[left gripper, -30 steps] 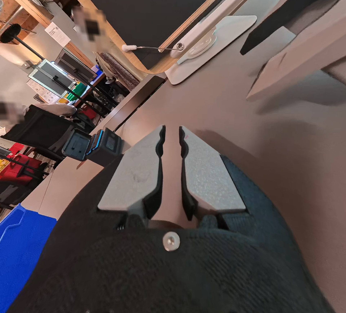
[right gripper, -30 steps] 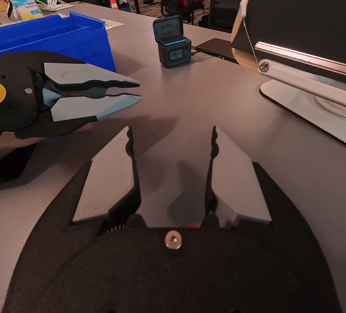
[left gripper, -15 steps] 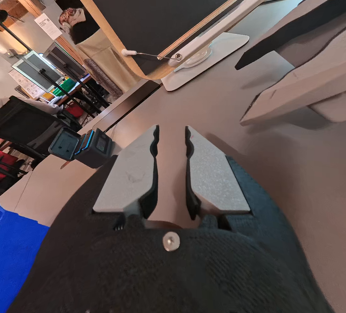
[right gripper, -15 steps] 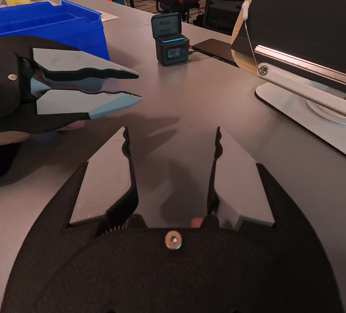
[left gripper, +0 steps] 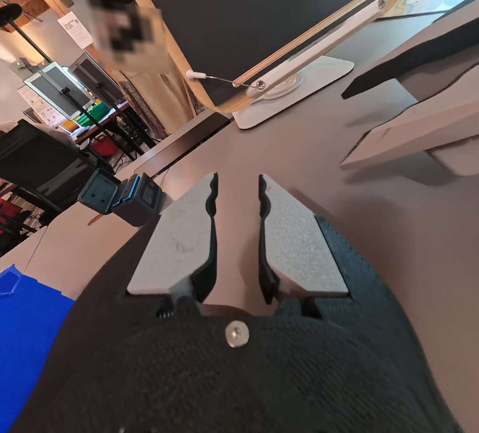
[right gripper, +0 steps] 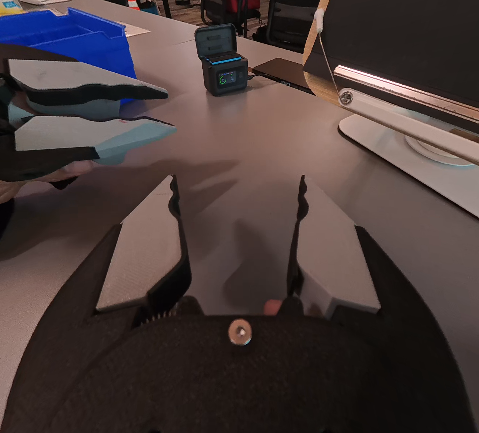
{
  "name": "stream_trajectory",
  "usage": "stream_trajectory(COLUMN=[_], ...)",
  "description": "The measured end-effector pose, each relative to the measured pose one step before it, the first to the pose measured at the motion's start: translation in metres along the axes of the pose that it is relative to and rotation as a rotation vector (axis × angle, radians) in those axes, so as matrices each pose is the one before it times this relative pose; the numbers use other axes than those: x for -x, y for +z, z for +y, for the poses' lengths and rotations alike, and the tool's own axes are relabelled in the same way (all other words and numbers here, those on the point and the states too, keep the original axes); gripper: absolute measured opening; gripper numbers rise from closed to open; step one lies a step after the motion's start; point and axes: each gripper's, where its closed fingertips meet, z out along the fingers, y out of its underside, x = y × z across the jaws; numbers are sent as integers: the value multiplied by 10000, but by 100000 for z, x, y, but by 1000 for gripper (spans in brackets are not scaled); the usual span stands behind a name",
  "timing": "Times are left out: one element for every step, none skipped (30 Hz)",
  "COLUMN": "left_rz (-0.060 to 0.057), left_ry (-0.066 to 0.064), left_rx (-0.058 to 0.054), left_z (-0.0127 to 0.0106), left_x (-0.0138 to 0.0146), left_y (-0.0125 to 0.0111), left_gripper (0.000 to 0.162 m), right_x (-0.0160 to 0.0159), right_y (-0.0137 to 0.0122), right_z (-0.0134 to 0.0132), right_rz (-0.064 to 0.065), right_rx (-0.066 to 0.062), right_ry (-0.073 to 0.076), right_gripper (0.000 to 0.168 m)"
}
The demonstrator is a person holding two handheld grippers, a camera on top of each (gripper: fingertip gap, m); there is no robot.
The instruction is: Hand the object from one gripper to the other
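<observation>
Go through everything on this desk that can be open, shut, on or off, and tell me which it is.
Left gripper: open, narrow gap, empty.
Right gripper: open wide, empty.
Charging case: lid flipped up, small screen lit, cable plugged in.
Monitor: screen dark.
Blue bin: open-topped, contents not visible.

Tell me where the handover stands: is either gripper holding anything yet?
Nothing looks done. The left gripper and right gripper are both open and empty above the grey table. No object to hand over is gripped; only the black charging case and blue bin sit nearby. Pickup and transfer remain.
</observation>
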Motion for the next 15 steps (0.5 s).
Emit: stream_trajectory(left_rz=[-25, -59, -50, -47, -54, -50, -40, -33, -11, -19, -27, -12, 2, -15, -5], left_ry=[55, 58, 32, -3, -29, -38, -36, -31, -31, -24, -14, -3, 9, 21, 32], left_rx=[71, 31, -2, -2, 11, 12, 39, 49, 33, 39, 21, 20, 33, 29, 32], left_z=[158, 69, 8, 22, 46, 76, 123, 151, 138, 106, 84, 72, 99, 88, 87], left_x=[18, 74, 101, 120, 175, 181, 160, 137, 78, 82, 55, 25, -4, -3, -19], left_y=[76, 6, -28, -27, -17, -2, 23, 10, 15, 12, 7, 16, 29, 32, 38], left_gripper=[29, 29, 29, 29, 29, 29, 29, 29, 29, 29, 29, 29, 29, 29, 29], right_x=[-6, 24, 12, 38, 32, 24, 38, 38, 26, 48, 57, 53, 57, 50, 59], right_y=[-32, -20, -1, 1, -4, -6, 0, -16, -19, -19, -19, -20, -13, -21, -13], right_z=[-8, 5, 7, 6, 3, 5, 19, 14, -1, 4, -3, -7, -6, -15, -17], right_rz=[8, -12, -12, -19, -19, -14, -14, -10, 3, -5, -3, 7, 2, -1, -2], right_rx=[-16, -1, 6, 5, 1, 3, 7, 8, 3, -2, 1, -3, -8, -9, -8], right_ry=[2, 7, 5, -2, -6, -6, -6, -5, -10, -21, -23, -22, -27, -24, -18], right_gripper=[89, 89, 89, 89, 89, 89, 89, 90, 90, 90, 90, 91, 91, 91, 91])
